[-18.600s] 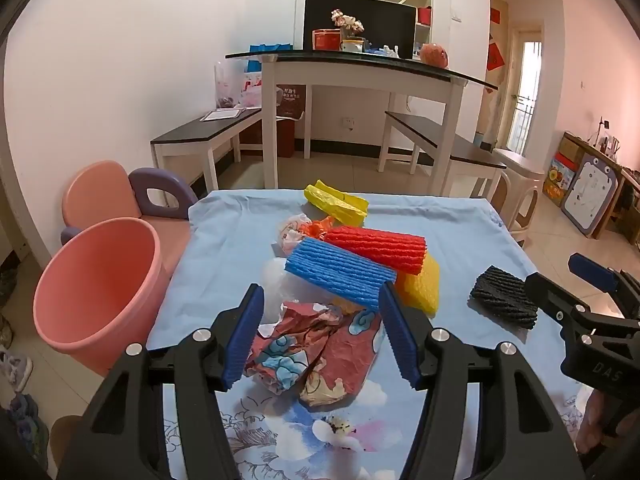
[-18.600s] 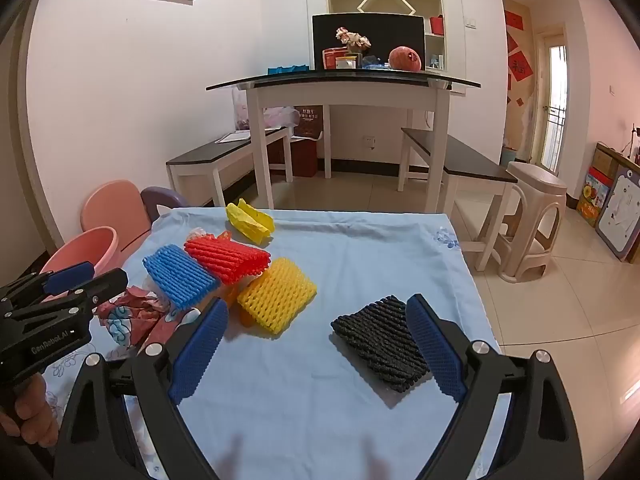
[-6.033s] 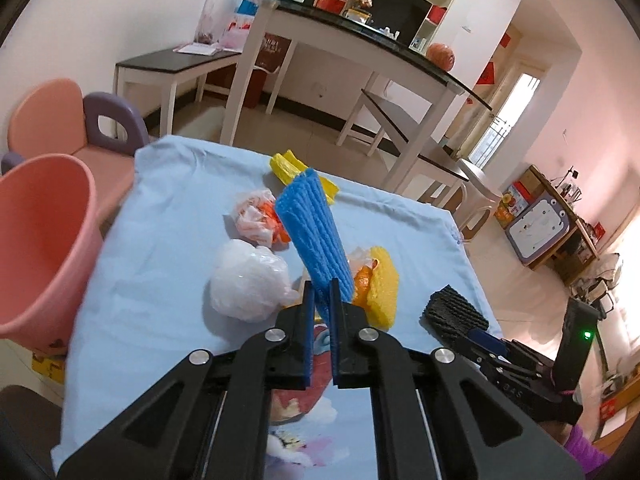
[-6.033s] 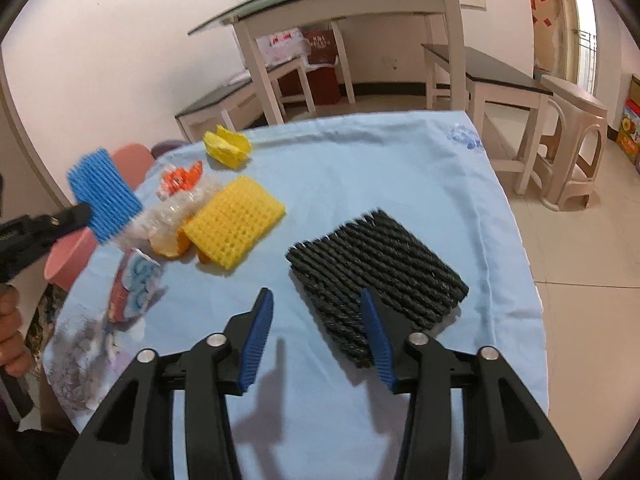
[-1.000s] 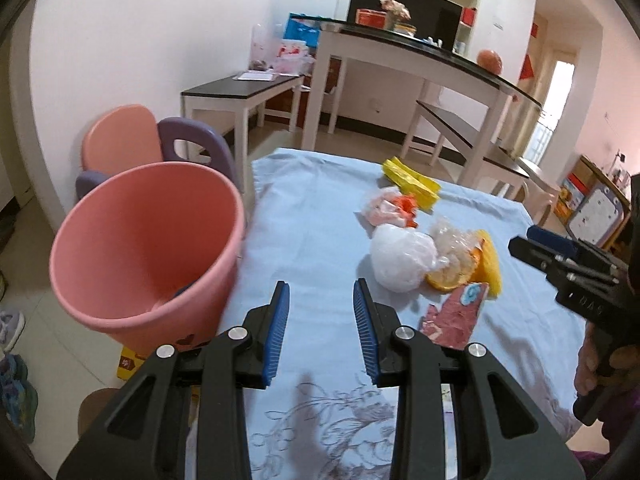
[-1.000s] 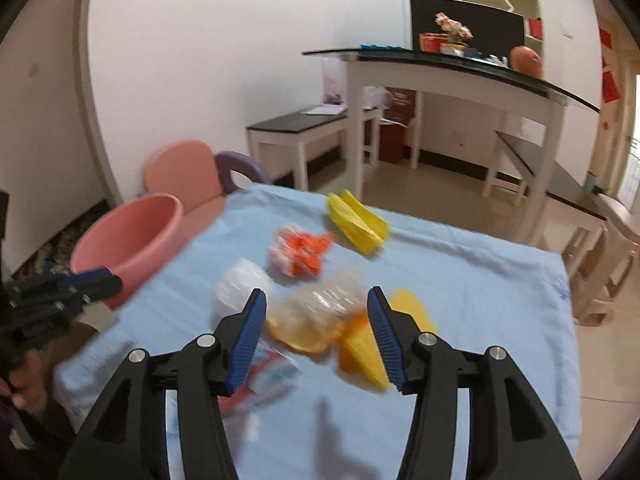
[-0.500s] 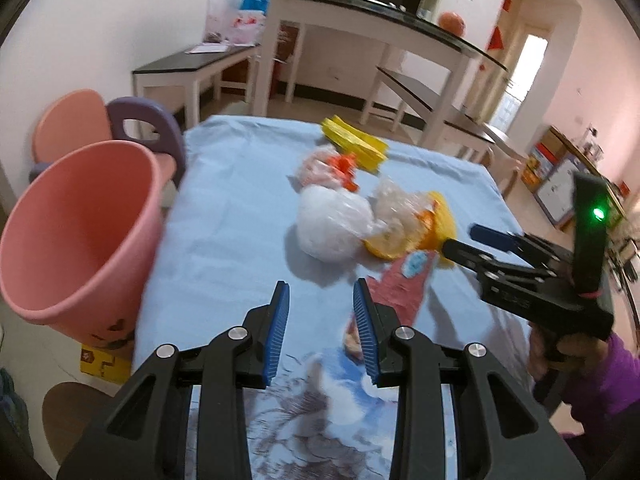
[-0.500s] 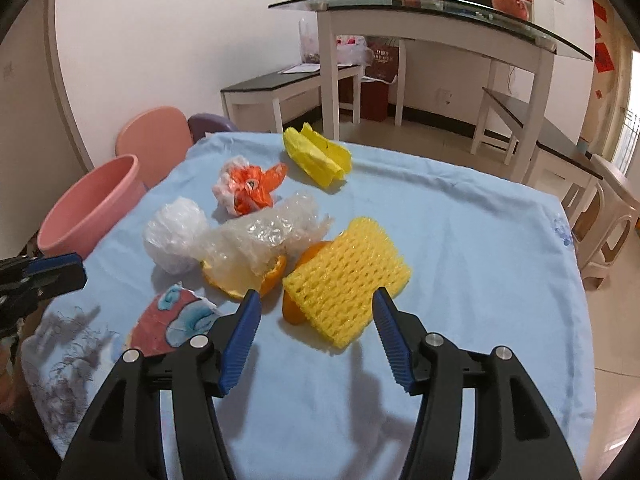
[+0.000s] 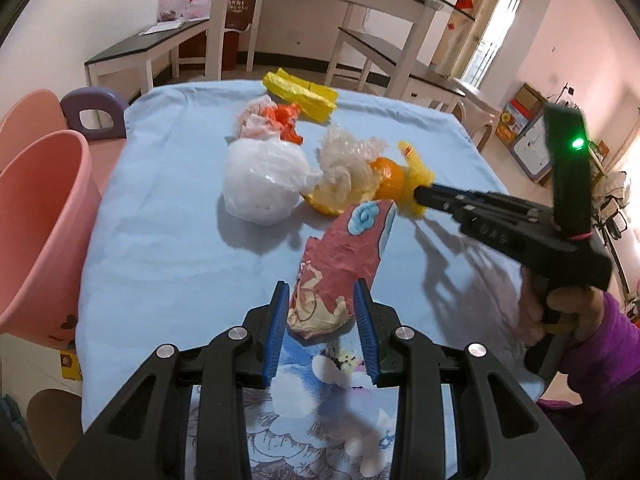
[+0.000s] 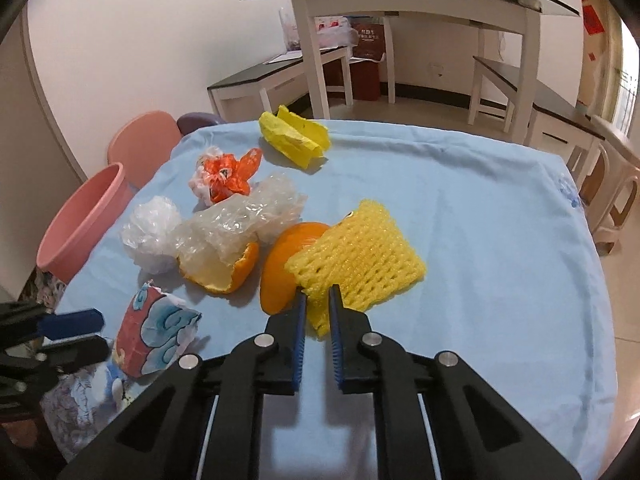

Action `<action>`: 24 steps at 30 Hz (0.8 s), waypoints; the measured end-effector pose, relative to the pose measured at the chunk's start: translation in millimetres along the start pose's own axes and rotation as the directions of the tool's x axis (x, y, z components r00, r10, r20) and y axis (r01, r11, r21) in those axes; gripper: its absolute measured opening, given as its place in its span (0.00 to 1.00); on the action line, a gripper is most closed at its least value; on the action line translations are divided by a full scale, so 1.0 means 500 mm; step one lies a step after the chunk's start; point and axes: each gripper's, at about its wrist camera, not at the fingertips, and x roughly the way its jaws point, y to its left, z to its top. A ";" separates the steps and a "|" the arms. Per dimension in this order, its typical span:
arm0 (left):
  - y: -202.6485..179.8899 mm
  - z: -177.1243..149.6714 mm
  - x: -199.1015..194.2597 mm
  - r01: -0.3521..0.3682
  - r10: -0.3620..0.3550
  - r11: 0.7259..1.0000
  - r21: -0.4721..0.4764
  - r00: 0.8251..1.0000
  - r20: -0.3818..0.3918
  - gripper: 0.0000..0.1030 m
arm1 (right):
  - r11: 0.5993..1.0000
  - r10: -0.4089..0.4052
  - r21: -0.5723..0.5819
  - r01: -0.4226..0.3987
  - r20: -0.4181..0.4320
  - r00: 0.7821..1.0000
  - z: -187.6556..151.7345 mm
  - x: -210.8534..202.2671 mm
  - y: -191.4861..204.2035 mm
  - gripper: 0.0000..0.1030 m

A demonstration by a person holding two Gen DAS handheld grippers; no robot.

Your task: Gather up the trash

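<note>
On my right wrist view, the right gripper (image 10: 318,312) has just been closing and its blue pads now pinch the near corner of the yellow foam net (image 10: 360,258) at the centre of the frame, so I read it as clamped on that net. The net lies on the blue cloth of the desk (image 10: 480,208), its left edge touching an orange peel (image 10: 280,268). To the left of that sits a second peel piece under a crumpled clear plastic wrap (image 10: 240,220), with a white plastic bag ball (image 10: 154,232) further left and an orange-and-white wrapper (image 10: 224,176) above it. A folded yellow foam piece (image 10: 294,140) lies in the upper middle, apart from the rest. On my left wrist view, the left gripper (image 9: 322,320) has its jaws apart, straddling the near end of a crumpled red paper wrapper (image 9: 344,264) with blue cloud print in the lower centre of the frame; I see a gap on each side and the pads do not press it. The pink bucket (image 9: 36,232) stands off the desk at the left edge of that frame. At the right of that frame a hand (image 9: 560,308) in a purple sleeve holds the right gripper's handle.
</note>
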 end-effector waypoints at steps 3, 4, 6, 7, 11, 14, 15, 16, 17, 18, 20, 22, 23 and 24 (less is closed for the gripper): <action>0.002 -0.001 0.016 -0.009 0.009 1.000 -0.003 1.000 -0.026 0.32 | 1.000 -0.001 0.024 0.000 0.015 1.000 -0.003 -0.018 -0.013 0.10; 0.002 -0.002 0.020 -0.012 0.012 1.000 -0.003 0.999 -0.033 0.32 | 1.000 -0.001 0.029 0.000 0.018 1.000 -0.005 -0.024 -0.017 0.10; 0.002 -0.004 0.023 -0.010 0.009 1.000 -0.003 0.999 -0.039 0.32 | 0.999 -0.002 0.039 0.001 0.022 1.000 -0.007 -0.030 -0.023 0.10; -0.001 -0.004 0.023 -0.002 0.002 1.000 0.001 0.999 -0.037 0.32 | 0.999 -0.004 0.043 0.003 0.023 1.000 -0.009 -0.032 -0.026 0.10; -0.011 -0.006 0.023 0.017 -0.017 1.000 0.021 0.999 -0.029 0.32 | 0.999 -0.005 0.053 0.003 0.028 1.000 -0.015 -0.041 -0.032 0.10; -0.019 -0.008 0.021 0.031 -0.031 0.999 0.032 0.999 -0.024 0.32 | 0.998 -0.008 0.057 0.006 0.036 0.999 -0.018 -0.050 -0.034 0.10; -0.020 -0.008 0.019 0.034 -0.033 0.999 0.035 0.999 -0.018 0.32 | 0.998 -0.008 0.058 0.005 0.038 0.999 -0.018 -0.052 -0.035 0.10; -0.022 -0.008 0.017 0.040 -0.040 0.998 0.039 0.999 -0.012 0.32 | 0.998 -0.008 0.060 0.006 0.041 0.999 -0.018 -0.054 -0.035 0.10; -0.024 -0.008 0.014 0.044 -0.044 0.998 0.043 0.999 -0.007 0.32 | 0.998 -0.007 0.059 0.004 0.046 0.999 -0.017 -0.055 -0.035 0.10; -0.026 -0.007 0.012 0.045 -0.045 0.998 0.047 0.999 -0.003 0.26 | 0.998 -0.008 0.061 0.005 0.050 0.999 -0.017 -0.058 -0.036 0.10; -0.031 -0.008 0.008 0.055 -0.055 0.997 0.057 0.998 0.003 0.18 | 0.998 -0.008 0.064 0.005 0.055 0.998 -0.018 -0.062 -0.036 0.10; -0.036 -0.010 0.005 0.062 -0.062 0.996 0.064 0.998 0.007 0.16 | 0.998 -0.008 0.063 0.004 0.058 0.998 -0.019 -0.066 -0.036 0.10; -0.038 -0.010 0.005 0.066 -0.066 0.996 0.068 0.998 0.008 0.12 | 0.998 -0.009 0.062 0.005 0.060 0.998 -0.019 -0.068 -0.035 0.10; -0.039 -0.011 0.005 0.069 -0.069 0.995 0.072 0.998 0.009 0.10 | 0.998 -0.009 0.061 0.006 0.062 0.998 -0.020 -0.070 -0.035 0.10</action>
